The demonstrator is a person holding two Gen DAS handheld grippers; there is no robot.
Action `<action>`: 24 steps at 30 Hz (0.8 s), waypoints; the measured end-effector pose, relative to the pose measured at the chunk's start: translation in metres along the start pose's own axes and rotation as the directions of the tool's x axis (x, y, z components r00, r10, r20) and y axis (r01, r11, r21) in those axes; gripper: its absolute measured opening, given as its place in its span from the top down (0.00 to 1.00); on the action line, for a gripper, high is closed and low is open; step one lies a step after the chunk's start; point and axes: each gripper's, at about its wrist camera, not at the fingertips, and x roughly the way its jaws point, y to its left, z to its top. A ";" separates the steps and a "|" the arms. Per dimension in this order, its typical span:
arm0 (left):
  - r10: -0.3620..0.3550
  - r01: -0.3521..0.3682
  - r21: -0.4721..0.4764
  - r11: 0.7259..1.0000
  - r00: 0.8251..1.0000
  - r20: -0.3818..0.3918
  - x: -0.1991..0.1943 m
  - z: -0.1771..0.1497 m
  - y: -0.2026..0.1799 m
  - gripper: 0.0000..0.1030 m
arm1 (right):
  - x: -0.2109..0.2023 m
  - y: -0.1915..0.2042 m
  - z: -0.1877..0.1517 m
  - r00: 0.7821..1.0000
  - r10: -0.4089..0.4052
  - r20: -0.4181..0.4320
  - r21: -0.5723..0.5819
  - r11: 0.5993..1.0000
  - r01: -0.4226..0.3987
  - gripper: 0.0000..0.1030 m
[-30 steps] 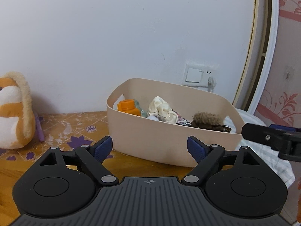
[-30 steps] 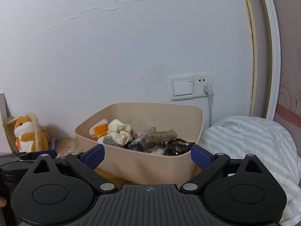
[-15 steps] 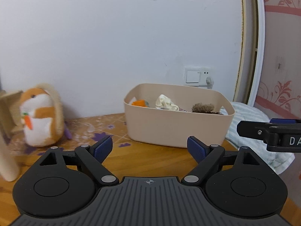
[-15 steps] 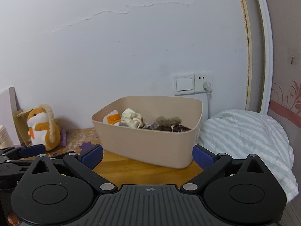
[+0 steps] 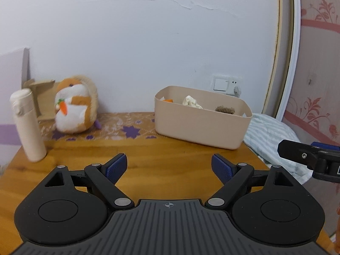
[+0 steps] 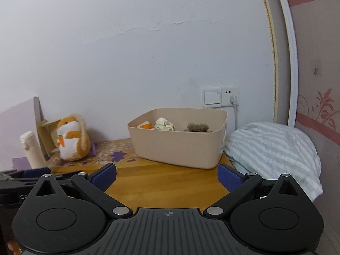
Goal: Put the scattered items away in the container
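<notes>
A beige plastic bin point(image 5: 199, 125) point(image 6: 176, 148) stands at the back right of the wooden table. In it show an orange item point(image 5: 168, 100), a cream scrunchie point(image 5: 191, 102) point(image 6: 163, 124) and a brown furry item point(image 5: 225, 109) point(image 6: 197, 127). My left gripper point(image 5: 169, 167) is open and empty, well in front of the bin. My right gripper point(image 6: 166, 175) is open and empty, also back from the bin; part of it shows at the right edge of the left wrist view point(image 5: 308, 155).
A hamster plush point(image 5: 74, 106) point(image 6: 72, 138) sits at the back left beside a cardboard piece point(image 5: 40, 97). A cream bottle point(image 5: 27, 125) point(image 6: 33, 149) stands upright at the table's left. A striped blanket point(image 6: 274, 155) lies right of the table. A wall socket point(image 6: 221, 96) is behind the bin.
Both grippers have pulled back from the bin, which looks smaller and farther now. The bottle and more of the table have come into view. Both stay open.
</notes>
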 end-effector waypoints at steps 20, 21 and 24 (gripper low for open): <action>0.033 -0.035 0.083 0.996 0.999 0.028 -0.115 -0.078 -0.030 0.15 | -0.085 -0.001 -0.070 1.000 -0.013 -0.017 0.037 0.999 0.014 0.01; 0.028 -0.030 0.086 0.996 0.999 0.026 -0.120 -0.081 -0.033 0.15 | -0.090 -0.001 -0.073 1.000 -0.016 -0.015 0.044 0.999 0.017 0.01; 0.015 -0.017 0.090 0.996 1.000 0.023 -0.133 -0.090 -0.040 0.15 | -0.107 -0.004 -0.084 1.000 -0.028 0.001 0.043 0.999 0.028 0.01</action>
